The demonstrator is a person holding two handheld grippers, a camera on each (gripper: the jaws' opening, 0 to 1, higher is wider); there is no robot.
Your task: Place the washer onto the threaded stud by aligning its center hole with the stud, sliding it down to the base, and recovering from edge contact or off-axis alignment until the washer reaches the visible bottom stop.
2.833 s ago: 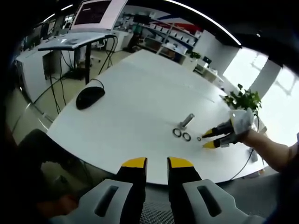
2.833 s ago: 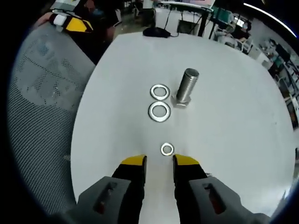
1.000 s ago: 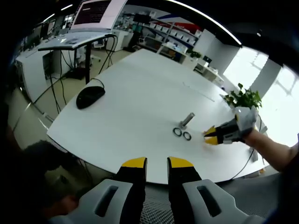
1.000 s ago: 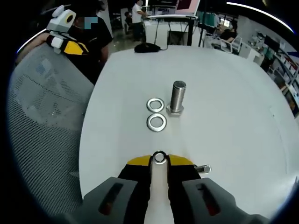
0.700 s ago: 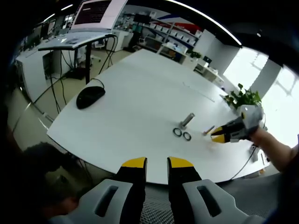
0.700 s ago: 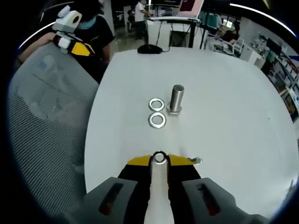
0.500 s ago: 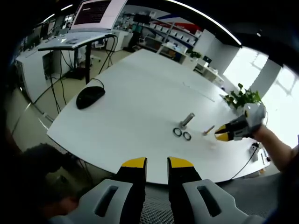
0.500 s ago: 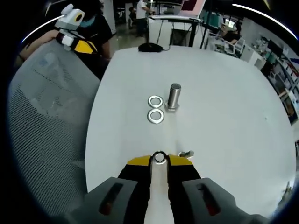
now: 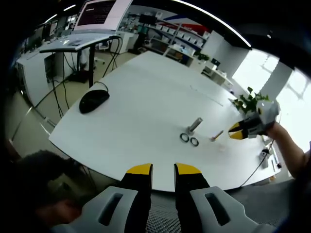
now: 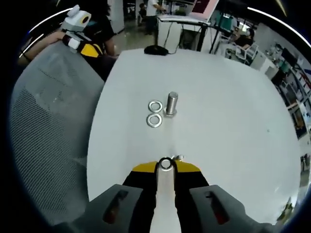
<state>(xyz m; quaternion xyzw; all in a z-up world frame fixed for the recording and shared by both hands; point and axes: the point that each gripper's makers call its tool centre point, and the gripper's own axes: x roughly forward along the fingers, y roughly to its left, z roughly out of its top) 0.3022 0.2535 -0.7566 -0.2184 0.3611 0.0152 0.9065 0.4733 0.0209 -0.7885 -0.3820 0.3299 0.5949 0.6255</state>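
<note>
Threaded stud [image 10: 171, 103]: upright on white table [image 10: 233, 121], head down. Two washers [image 10: 154, 113] flat just beside it, touching each other. Small bolt [image 9: 216, 135] lying on table near them. Black mouse [image 9: 94, 101] well apart, toward far edge. Grey mesh chair [image 10: 43, 126] at table side. Desks, monitor, potted plant [image 9: 250, 103] behind.
Right gripper [image 10: 166, 165]: pinching small washer [image 10: 166, 164] at tips, held above table short of stud.
Left gripper [image 9: 163, 169]: jaws slightly parted, holding nothing, off table edge.

No words, labels, brands or numbers can be read; the lines on the monitor [image 9: 99, 12] beyond the counter [image 9: 146, 97] are too blurred.
</note>
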